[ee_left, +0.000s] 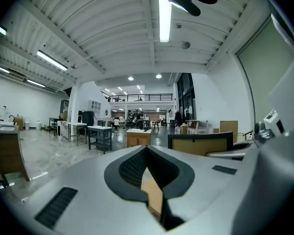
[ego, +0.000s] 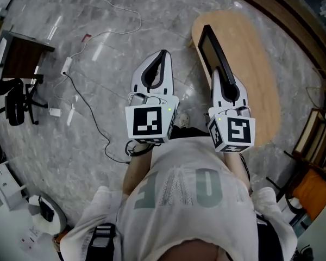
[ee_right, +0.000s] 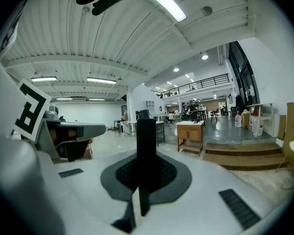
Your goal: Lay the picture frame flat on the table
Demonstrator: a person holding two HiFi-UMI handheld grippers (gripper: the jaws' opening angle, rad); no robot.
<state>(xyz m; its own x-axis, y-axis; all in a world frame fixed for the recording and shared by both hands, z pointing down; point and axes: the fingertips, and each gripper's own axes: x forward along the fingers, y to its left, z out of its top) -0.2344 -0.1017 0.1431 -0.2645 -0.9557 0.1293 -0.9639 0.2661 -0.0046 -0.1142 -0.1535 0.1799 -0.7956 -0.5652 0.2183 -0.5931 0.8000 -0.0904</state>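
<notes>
The right gripper (ego: 218,73) has its jaws closed on the upright thin black picture frame (ego: 211,47), which is above the oval light wooden table (ego: 258,64) at upper right. The left gripper (ego: 163,53) has its jaws closed on nothing. The frame probably must next be tilted and lowered flat.

— Anything here you can read?
— Only the big grey letters across the white T-shirt (ego: 174,222), on the person's side of the picture frame (ego: 212,48). An O is plain; the others I can't tell.
— And the marker cubes (ego: 150,122) (ego: 233,130), nearer that frame?
— Black-and-white square patterns, not lettering.
</notes>
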